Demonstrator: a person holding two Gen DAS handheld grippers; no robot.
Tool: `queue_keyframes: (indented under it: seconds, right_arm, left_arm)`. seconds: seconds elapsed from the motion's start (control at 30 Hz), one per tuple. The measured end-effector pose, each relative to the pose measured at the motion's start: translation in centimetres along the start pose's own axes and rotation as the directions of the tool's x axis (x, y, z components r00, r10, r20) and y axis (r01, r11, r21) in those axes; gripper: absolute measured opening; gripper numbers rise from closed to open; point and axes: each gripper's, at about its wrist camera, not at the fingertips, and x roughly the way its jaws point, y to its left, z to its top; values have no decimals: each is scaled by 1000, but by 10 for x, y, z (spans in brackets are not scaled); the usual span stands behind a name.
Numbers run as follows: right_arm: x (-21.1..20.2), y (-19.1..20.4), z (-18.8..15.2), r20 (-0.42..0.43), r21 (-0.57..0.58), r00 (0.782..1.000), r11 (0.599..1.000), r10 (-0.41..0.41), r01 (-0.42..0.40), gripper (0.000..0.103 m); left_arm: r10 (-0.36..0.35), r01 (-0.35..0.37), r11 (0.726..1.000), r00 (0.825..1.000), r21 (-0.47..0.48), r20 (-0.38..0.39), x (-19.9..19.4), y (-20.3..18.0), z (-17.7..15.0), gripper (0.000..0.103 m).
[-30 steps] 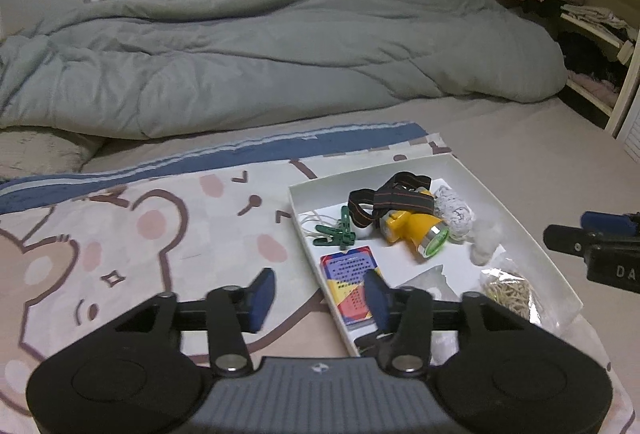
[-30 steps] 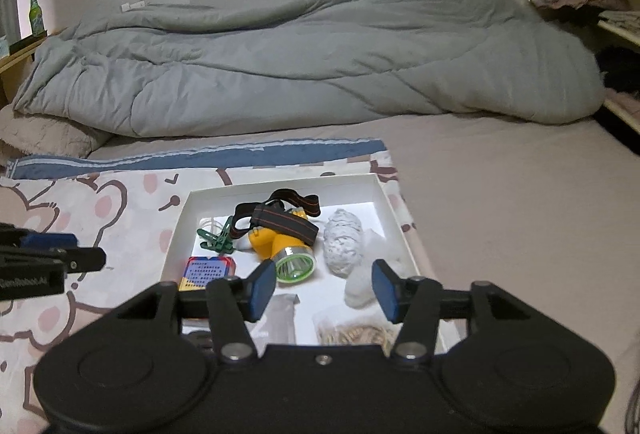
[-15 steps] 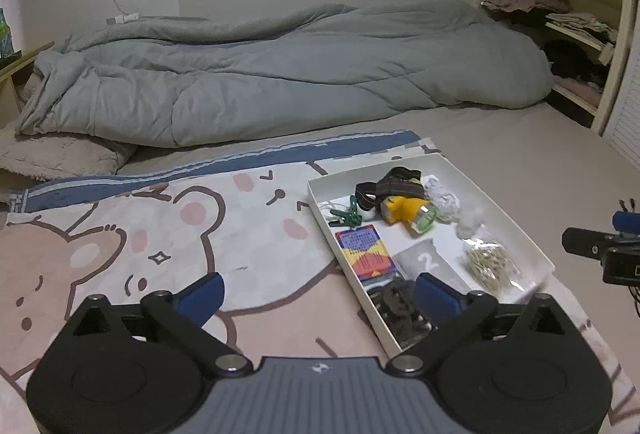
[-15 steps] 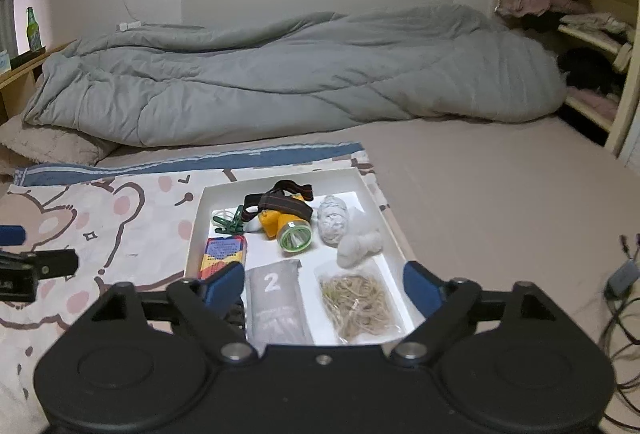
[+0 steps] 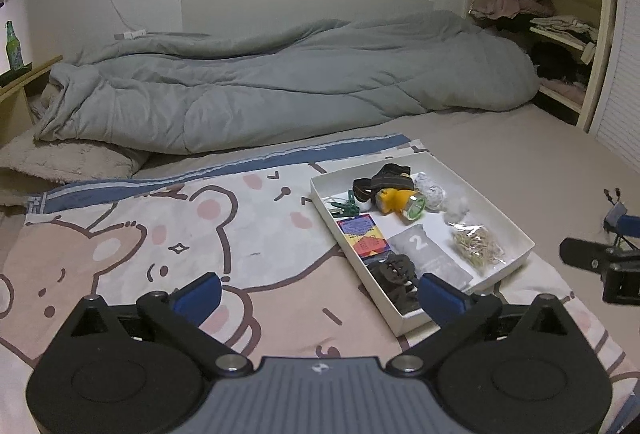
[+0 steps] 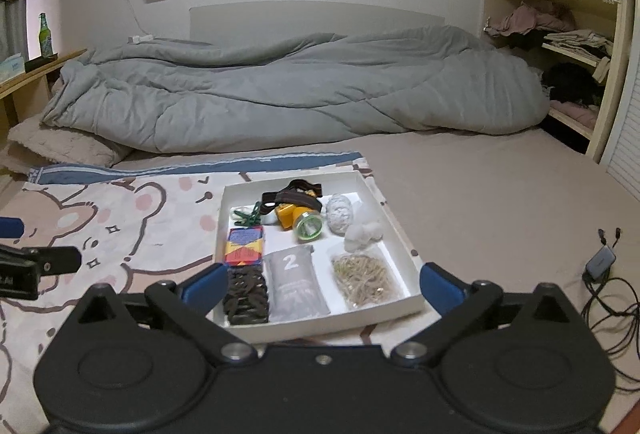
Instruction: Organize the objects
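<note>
Both tongs, left (image 5: 318,296) and right (image 6: 320,284), stood wide apart, gripping nothing. The white tray (image 6: 404,234) sat on the bear blanket (image 6: 132,230), with the headlamp (image 6: 300,216) inside.

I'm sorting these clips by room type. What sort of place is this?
Most likely a bedroom. A rumpled grey duvet lies across a low bed, a wall shelf holds folded clothes, and the white tray of small items sits on a bear-print blanket.

tray (image 6: 400,234): matt white card | duvet (image 6: 280,90): soft grey cloth | headlamp (image 6: 298,218): glossy yellow plastic
</note>
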Motion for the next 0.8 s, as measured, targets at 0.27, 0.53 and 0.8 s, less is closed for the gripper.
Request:
queue_keyframes:
  seconds: [0.27, 0.53, 0.8]
  right_arm:
    - [-17, 15, -17, -7, -10, 1000, 1000, -12, 12, 103]
    - [-25, 21, -24, -4, -33, 999, 998, -46, 46, 103]
    - [-33, 19, -25, 7, -22, 999, 999, -48, 48, 103]
  left_arm:
    - [6, -6, 1000, 1000, 10, 26, -13, 3, -12, 103]
    - [-9, 9, 1000, 1000, 12, 22, -19, 6, -18, 103]
    - [2, -3, 1000, 1000, 31, 21, -18, 4, -21, 103]
